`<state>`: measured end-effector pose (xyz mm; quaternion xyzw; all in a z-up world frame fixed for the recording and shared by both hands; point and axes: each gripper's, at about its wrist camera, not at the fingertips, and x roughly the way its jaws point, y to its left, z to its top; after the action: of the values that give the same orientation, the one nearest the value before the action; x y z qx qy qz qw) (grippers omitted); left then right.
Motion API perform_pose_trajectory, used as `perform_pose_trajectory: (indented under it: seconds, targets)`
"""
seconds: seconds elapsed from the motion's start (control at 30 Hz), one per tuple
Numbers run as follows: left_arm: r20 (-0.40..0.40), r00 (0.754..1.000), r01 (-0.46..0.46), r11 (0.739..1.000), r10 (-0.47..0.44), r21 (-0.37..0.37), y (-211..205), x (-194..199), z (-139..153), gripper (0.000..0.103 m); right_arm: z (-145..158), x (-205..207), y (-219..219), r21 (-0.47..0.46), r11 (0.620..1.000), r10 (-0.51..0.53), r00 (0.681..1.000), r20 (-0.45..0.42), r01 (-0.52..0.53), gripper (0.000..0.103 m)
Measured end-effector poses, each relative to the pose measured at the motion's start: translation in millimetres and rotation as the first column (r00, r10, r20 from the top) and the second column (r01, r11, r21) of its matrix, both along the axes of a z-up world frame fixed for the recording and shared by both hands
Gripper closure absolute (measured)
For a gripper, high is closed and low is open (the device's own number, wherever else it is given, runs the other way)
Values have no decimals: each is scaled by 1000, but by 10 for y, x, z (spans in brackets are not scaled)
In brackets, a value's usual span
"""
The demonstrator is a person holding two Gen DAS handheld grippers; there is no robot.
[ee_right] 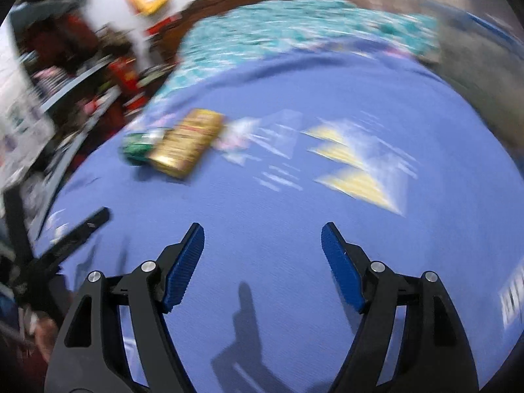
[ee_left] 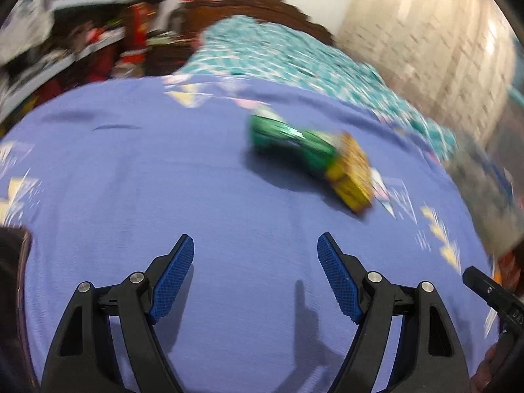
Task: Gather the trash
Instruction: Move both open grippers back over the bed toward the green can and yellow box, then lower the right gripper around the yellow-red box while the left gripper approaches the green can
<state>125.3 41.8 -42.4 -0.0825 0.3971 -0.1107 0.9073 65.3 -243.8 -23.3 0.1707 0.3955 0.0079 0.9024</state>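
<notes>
Left wrist: green wrapper (ee_left: pixel 290 139), yellow wrapper (ee_left: pixel 350 172), print unreadable.

Blurred wrappers (ee_left: pixel 308 154); blurred shelves (ee_right: pixel 65 75)

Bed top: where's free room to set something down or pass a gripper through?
The blue-purple bedsheet is bare between the open left gripper and the green foil wrapper, and leftward to the bed edge. The stretch before the right gripper is bare too. Crowded: the green wrapper touching the yellow snack packet, and the cluttered shelves beside the bed.
</notes>
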Motion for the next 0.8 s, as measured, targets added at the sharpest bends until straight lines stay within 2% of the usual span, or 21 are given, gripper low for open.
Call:
perform_pose_trajectory:
  seconds: [0.07, 0.17, 0.3, 0.4, 0.5, 0.63, 0.77, 0.8]
  targets:
    - [-18, 998, -58, 994, 57, -93, 216, 43, -23, 29, 101, 495, 193, 1, 995, 96, 995, -12, -96, 29]
    - [-26, 992, -124, 979, 122, -159, 382, 36, -30, 29, 168, 1119, 407, -27, 988, 152, 987, -58, -154, 35]
    - [2, 986, -162, 971, 165, -178, 468, -11, 26, 26, 181, 1958, 720, -77, 975, 192, 968, -158, -206, 36]
    - [6, 983, -180, 967, 184, -180, 492, -39, 42, 25, 96, 2322, 800, -57, 979, 177, 959, -222, -194, 36]
    - [-6, 979, -199, 959, 203, -204, 546, -43, 36, 25, -42, 2568, 876, -40, 983, 163, 948, -274, -181, 36]
    - [-39, 975, -222, 944, 219, -243, 629, 7, -17, 25, -188, 2652, 963, -20, 980, 184, 930, -317, -200, 36]
    - [-60, 969, -247, 929, 240, -276, 717, 6, -41, 25, -258, 2614, 942, 85, 972, 234, 917, -323, -218, 36]
    - [-64, 967, -253, 925, 245, -284, 738, 1, -48, 25, -286, 2559, 936, 146, 961, 271, 906, -324, -236, 36]
